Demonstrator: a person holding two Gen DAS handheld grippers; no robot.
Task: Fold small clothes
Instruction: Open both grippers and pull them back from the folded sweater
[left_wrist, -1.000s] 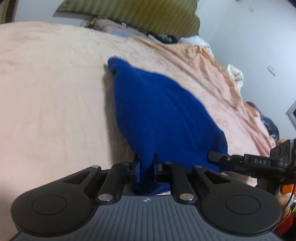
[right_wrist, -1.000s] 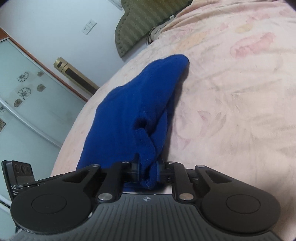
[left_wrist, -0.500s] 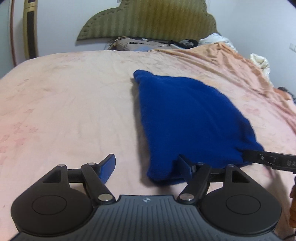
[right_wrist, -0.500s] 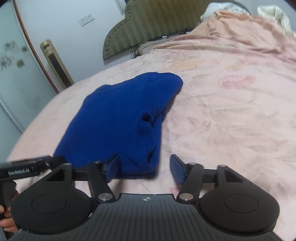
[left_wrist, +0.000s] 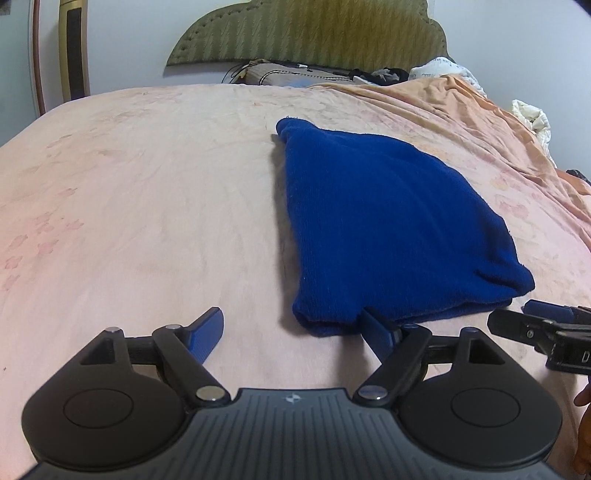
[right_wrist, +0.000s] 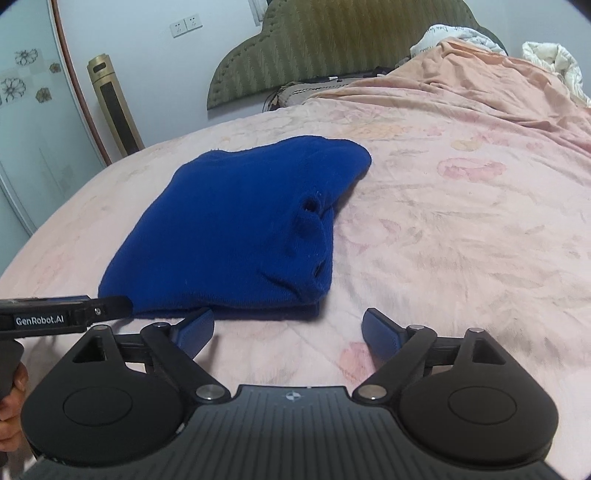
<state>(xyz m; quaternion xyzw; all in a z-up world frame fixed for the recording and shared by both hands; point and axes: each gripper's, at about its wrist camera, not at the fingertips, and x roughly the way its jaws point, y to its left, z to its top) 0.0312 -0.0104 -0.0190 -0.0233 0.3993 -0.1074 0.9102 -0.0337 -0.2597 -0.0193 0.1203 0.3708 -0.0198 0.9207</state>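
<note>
A folded blue knitted garment was laid flat on the pink floral bedspread, toward the middle of the bed and somewhat nearer its foot. Its near edge was bunched into thick layers, and a small pucker or opening could be seen along the side fold in the right wrist view. The left gripper was positioned at the garment's near left corner; its jaws had just been opening and were spread wide, with the cloth released, though one pad was seen just against the hem. The right gripper was placed at the near right corner, likewise just opened wide, nothing being grasped. A padded olive headboard was seen behind the bed, with crumpled white bedding at the far right.
</note>
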